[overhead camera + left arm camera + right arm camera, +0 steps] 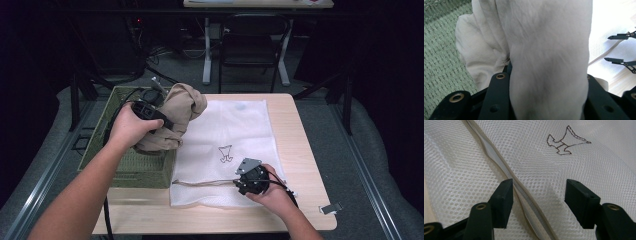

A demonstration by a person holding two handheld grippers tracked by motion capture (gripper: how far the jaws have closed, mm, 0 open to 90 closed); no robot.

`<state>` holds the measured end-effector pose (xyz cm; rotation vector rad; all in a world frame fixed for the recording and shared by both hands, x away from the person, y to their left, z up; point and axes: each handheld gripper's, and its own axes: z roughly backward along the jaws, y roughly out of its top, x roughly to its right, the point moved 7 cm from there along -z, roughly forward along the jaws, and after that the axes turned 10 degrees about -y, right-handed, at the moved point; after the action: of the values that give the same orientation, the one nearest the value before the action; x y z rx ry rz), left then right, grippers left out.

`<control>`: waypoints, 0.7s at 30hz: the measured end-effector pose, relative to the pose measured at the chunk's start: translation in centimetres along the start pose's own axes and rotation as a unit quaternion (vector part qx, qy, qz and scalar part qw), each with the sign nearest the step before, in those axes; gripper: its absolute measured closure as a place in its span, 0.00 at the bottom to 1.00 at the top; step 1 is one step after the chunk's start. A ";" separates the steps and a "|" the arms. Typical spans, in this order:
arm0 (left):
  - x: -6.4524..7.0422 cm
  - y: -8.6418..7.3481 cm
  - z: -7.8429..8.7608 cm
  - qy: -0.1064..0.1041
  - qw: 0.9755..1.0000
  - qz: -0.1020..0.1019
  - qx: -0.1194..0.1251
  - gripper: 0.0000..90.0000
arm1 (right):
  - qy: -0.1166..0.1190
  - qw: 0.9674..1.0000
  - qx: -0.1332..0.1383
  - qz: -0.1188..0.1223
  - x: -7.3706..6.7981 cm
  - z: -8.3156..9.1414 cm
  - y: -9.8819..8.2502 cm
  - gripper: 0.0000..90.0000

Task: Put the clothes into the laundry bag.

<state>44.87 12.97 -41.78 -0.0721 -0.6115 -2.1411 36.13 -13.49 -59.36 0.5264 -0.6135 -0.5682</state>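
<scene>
At the left edge of the tabletop point(305, 150) stands a green woven basket point(100, 150), and over its near right corner the left claw point(162, 122) is clamped on a bunched beige garment point(177, 112). The cloth is lifted clear of the basket floor, its bulk hanging across the basket's right rim and reaching a little over the neighbouring mesh. In the left gripper view the beige garment point(549, 57) rises straight up between the two black jaws and is pinched from both sides, with the green weave of the basket point(441, 57) behind it on one side. To the right of the basket a white mesh laundry bag point(235, 135) lies flat on the tabletop, marked near its middle with a small dark outline drawing point(226, 153). A beige zipper point(205, 182) runs along the bag's near edge. Farther right, at that near edge, the right claw point(239, 186) rests low on the mesh with its jaws spread apart and nothing gripped. In the right gripper view the zipper point(524, 195) passes diagonally between the separated pads, just beside the left-hand pad and well short of the other, on top of the white mesh laundry bag point(599, 167).
</scene>
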 end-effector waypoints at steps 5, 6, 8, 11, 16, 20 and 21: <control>0.2 0.2 -0.1 0.000 1.000 -0.001 0.001 0.71 | -0.009 1.000 -0.008 0.005 -0.1 0.0 -0.1 0.37; 0.2 0.2 -0.2 -0.001 1.000 -0.002 0.001 0.71 | -0.009 1.000 -0.012 0.004 -0.2 -0.1 -0.2 0.37; 0.2 0.2 -0.3 -0.001 1.000 -0.003 0.001 0.71 | -0.012 1.000 -0.016 0.012 -0.1 -0.2 -0.3 0.37; 0.3 0.2 -0.4 -0.002 1.000 -0.002 0.000 0.71 | -0.013 1.000 -0.023 0.016 -0.2 -0.5 -0.5 0.36; 0.2 0.0 -0.5 -0.002 1.000 -0.003 -0.004 0.71 | -0.015 0.999 -0.030 0.011 -0.4 -1.0 -0.6 0.37; 0.2 -0.2 -0.4 -0.002 1.000 -0.001 -0.003 0.71 | -0.015 0.999 -0.030 0.011 -0.6 -1.2 -0.4 0.41; 0.2 -0.2 -0.4 -0.002 1.000 0.000 -0.003 0.71 | -0.015 0.999 -0.025 0.016 -0.5 -1.2 -0.3 0.43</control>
<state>44.68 12.76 -42.20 -0.0808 -0.6072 -2.1426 36.50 -13.04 -60.58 0.4615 -0.6335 -0.5601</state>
